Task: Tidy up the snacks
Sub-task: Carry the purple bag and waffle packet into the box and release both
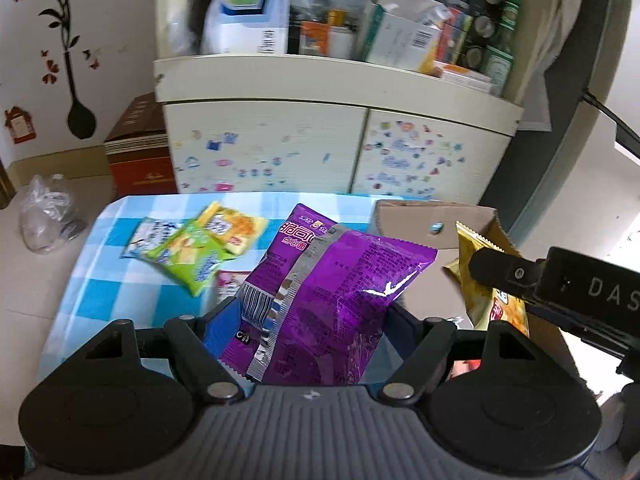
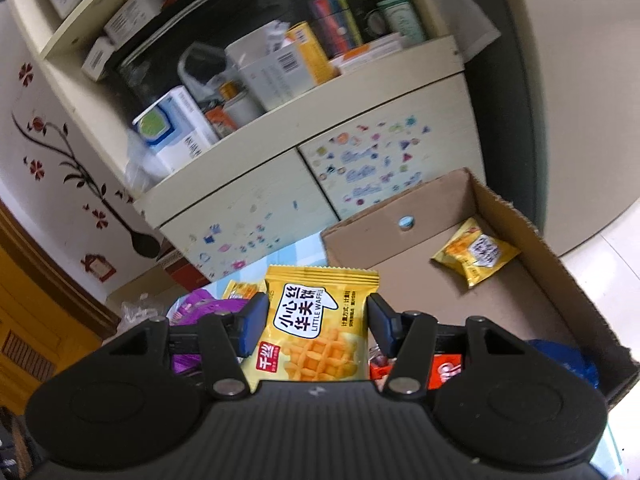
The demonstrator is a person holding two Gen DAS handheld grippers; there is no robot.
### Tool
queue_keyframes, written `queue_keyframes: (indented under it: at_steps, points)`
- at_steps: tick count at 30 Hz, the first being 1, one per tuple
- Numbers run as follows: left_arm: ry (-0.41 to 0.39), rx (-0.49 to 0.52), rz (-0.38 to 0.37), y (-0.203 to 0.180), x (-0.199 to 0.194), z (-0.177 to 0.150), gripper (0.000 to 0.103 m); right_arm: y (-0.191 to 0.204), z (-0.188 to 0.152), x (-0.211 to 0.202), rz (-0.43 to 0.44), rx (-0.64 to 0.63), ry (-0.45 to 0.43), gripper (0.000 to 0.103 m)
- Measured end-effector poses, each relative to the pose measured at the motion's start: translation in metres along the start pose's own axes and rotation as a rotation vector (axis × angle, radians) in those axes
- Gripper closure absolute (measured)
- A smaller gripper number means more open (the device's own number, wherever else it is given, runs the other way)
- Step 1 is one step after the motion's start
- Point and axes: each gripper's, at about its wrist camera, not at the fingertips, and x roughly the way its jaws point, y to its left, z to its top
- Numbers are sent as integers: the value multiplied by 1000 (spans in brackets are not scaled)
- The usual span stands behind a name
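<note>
My left gripper (image 1: pixel 316 314) is shut on a purple snack bag (image 1: pixel 336 276), lifted over the blue-checked tablecloth (image 1: pixel 92 280). Green, yellow and blue-white packets (image 1: pixel 192 248) lie on the cloth behind it. My right gripper (image 2: pixel 316 316) is shut on a yellow waffle packet (image 2: pixel 316 320), its blue pads (image 2: pixel 252 320) pressing both sides. That packet (image 1: pixel 476 280) shows at the right of the left wrist view, over the cardboard box (image 1: pixel 416 216). The box (image 2: pixel 400 248) lies just ahead of the right gripper, with another yellow waffle packet (image 2: pixel 476 254) inside.
A cream cabinet (image 1: pixel 320 148) with stickered doors and a crowded shelf stands behind the table. A red packet (image 2: pixel 448 368) and something blue (image 2: pixel 568 360) lie in the box's near end. A brown carton (image 1: pixel 136 152) and a clear plastic bag (image 1: pixel 44 216) are at the left.
</note>
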Motion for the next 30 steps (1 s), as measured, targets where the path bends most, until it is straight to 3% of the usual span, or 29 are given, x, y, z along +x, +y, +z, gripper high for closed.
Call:
queue_keyframes:
  at_steps: [12,25,30]
  points:
    - [24,34,-70,-50,18,14,22,-56,28,-27,-35,199,-99,48]
    - [55,-18,-132,-83,48,17,23,-76,30,-23,-106,289,-88,48]
    - [39,8,-128,-89,48,18,10,-81,29,-20,-145,329,-88,40]
